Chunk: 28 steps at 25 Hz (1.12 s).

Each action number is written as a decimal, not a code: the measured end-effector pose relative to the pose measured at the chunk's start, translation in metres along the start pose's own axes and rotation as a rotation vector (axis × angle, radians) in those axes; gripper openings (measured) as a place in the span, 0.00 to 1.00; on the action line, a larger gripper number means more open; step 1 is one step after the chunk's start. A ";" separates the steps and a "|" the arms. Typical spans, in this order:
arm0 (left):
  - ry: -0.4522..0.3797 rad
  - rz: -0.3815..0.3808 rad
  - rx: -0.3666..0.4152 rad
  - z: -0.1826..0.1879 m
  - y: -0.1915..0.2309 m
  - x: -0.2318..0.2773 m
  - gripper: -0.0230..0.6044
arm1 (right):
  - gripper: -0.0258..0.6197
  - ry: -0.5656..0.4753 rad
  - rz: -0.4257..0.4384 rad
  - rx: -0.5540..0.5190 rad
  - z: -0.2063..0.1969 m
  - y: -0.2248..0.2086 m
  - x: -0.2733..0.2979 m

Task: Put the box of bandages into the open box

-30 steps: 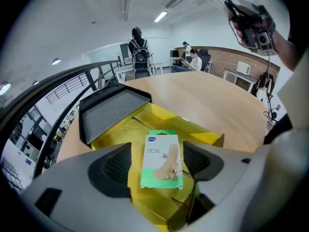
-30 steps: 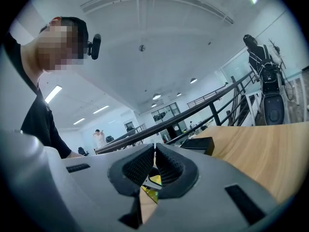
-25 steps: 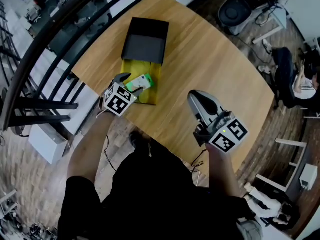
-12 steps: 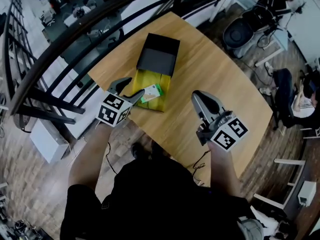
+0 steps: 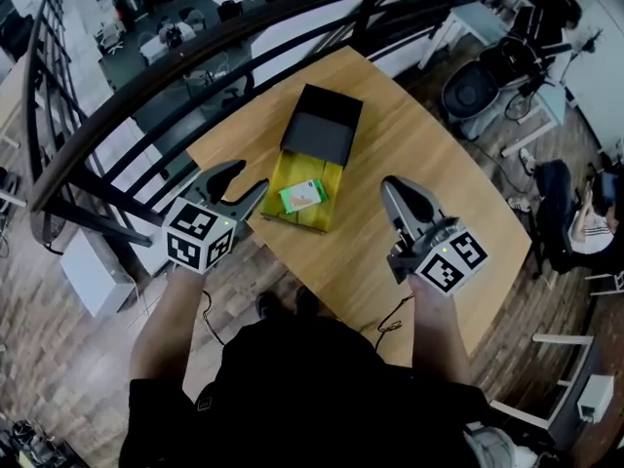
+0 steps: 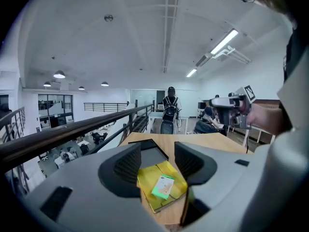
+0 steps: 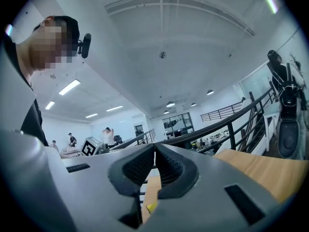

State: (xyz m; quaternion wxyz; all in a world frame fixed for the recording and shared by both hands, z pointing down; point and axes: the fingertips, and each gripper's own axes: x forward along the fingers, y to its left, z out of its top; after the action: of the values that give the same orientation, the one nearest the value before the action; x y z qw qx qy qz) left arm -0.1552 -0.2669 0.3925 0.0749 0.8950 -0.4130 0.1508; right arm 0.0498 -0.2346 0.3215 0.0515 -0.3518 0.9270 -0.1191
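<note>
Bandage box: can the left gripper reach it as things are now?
Probably yes. The bandage box lies flat on the yellow box with nothing over it, and the left gripper hangs just beside it, apart from it. Its jaws have just been closing, yet stand apart with nothing between them.

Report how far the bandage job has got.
Done: the box of bandages lies free on the open box's yellow part, beside its black part. In hand: nothing; left tongs, jaws just closing, and shut right tongs are both empty. Left: perhaps nothing, though I cannot tell if yellow counts as inside.
</note>
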 end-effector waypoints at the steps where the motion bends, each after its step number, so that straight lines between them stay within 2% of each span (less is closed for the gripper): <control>1: -0.009 0.012 -0.002 0.003 0.002 -0.005 0.39 | 0.10 -0.009 0.002 -0.002 0.003 0.000 0.000; 7: -0.075 0.067 -0.047 0.015 0.009 -0.036 0.36 | 0.10 -0.025 -0.005 -0.068 0.014 0.006 -0.001; 15: -0.162 0.154 -0.038 0.034 0.014 -0.064 0.29 | 0.09 -0.087 -0.041 -0.155 0.030 0.019 -0.006; 23: -0.188 0.202 -0.064 0.032 0.021 -0.076 0.23 | 0.09 -0.105 -0.063 -0.170 0.030 0.020 -0.008; 28: -0.190 0.227 -0.074 0.027 0.025 -0.080 0.15 | 0.09 -0.103 -0.071 -0.174 0.027 0.016 -0.007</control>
State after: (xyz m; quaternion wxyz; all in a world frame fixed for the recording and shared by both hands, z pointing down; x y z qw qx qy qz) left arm -0.2176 -0.2327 0.3403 0.0508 0.8495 -0.5220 0.0578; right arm 0.0496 -0.2228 0.2917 0.0643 -0.3934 0.9169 -0.0217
